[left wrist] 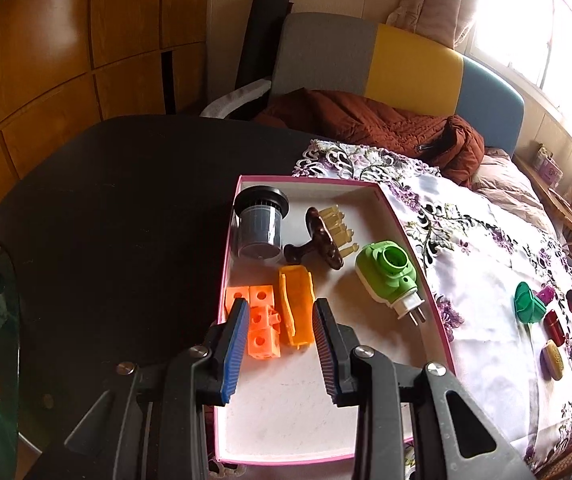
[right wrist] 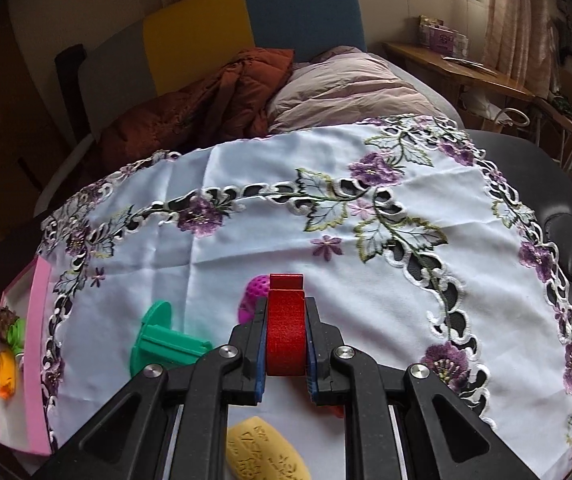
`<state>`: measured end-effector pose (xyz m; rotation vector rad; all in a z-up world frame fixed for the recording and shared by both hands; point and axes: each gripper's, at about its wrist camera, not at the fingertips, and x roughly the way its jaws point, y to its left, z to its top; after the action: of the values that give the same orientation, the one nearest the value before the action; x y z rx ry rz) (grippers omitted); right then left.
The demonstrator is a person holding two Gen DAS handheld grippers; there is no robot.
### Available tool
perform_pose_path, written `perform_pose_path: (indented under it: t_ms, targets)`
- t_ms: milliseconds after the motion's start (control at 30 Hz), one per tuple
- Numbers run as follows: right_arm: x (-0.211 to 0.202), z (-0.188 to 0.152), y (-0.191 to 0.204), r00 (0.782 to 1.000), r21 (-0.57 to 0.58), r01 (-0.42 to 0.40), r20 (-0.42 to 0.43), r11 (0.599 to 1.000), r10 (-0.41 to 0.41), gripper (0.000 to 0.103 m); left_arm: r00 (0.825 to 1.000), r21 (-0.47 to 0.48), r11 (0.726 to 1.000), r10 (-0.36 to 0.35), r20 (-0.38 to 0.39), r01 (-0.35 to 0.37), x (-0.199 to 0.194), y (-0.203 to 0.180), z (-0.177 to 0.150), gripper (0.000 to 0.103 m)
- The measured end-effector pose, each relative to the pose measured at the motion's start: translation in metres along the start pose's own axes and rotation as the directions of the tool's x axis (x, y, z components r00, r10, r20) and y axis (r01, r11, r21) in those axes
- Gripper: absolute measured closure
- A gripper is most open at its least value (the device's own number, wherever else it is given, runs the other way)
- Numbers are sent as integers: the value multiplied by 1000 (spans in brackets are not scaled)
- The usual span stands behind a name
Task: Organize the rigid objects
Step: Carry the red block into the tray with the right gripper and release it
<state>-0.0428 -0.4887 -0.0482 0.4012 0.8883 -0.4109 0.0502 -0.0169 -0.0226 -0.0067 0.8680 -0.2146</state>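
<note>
Red glittery block (right wrist: 284, 328), pinched between the pads of the right gripper (right wrist: 286, 344) above the embroidered white cloth (right wrist: 269, 240). Carry it level toward the pink-rimmed white tray (left wrist: 402, 224) at the counter's left side; release over bare floor. Left gripper (left wrist: 277, 352) hovers spread, empty, above orange pieces.

Glossy wood wall (left wrist: 65, 40), embroidered cloth (right wrist: 286, 208)

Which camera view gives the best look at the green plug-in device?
The left wrist view. There the green plug-in device lies fully visible inside the pink box, with its prongs showing. In the right wrist view only a small green part appears at the left edge.
</note>
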Motion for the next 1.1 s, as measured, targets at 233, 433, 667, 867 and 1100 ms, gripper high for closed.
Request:
perform_pose_path:
  t_ms: [233,433,667,867,1100]
  targets:
    - [-16,-5,85,983,-153,-181,-31,971,179,88,1000,-15,1000,-2,-7,2,2,6,-3,71]
    - [-30,-21,188,939,-320,-343,-105,883,327,88,1000,-28,1000,-5,-3,5,1,14,-5,71]
    - [-29,-55,290,874,-442,-485,-238,755,422,88,1000,-55,998,-1,0,1,-1,26,-8,71]
    - [-4,-76,342,856,-464,-516,-319,720,407,88,1000,-96,995,16,3,-15,-1,43,-10,71]
    - [40,-87,378,872,-495,-473,-378,729,310,88,1000,-131,991,27,-11,-28,3,59,-12,71]
